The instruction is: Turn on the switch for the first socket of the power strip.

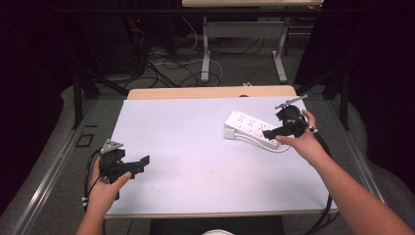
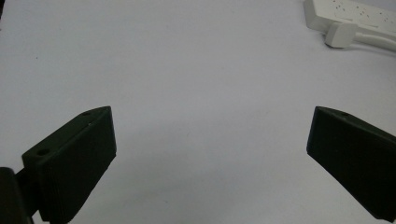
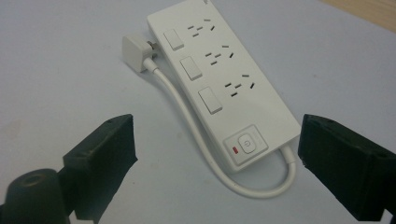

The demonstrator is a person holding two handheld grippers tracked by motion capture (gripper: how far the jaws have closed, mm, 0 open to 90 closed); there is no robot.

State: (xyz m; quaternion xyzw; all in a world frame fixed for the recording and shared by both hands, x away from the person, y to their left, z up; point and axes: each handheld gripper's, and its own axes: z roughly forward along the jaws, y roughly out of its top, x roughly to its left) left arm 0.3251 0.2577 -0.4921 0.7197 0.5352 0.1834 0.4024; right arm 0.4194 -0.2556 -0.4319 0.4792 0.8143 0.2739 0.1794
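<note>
Both jaws of the right gripper stand far apart, and they hold nothing. It hangs just over the near end of the white power strip, the end with the round power button. The left gripper is wide open too, with only the bare white table between its jaws. It sits near the table's left front corner, well apart from the strip.

The power strip lies flat on the table, close to the back right corner. It is long and thin. In the high view its long side runs on a slant, from back-left to front-right. The button end points toward the table's right edge and the hand there. The other end points toward the middle of the back edge. Its sockets face up.

The white cord comes out of the button end, loops round, and runs along one long side of the strip. The white plug lies by the far end, touching the strip or just beside it.

What could go wrong? The strip looks smooth and flat, so the jaws might slide off if they close on it crooked. They might also pinch the cord loop and not the strip. If the strip gets pulled, the loose plug could drag along behind. A jaw could bump the button and press it by mistake.
</note>
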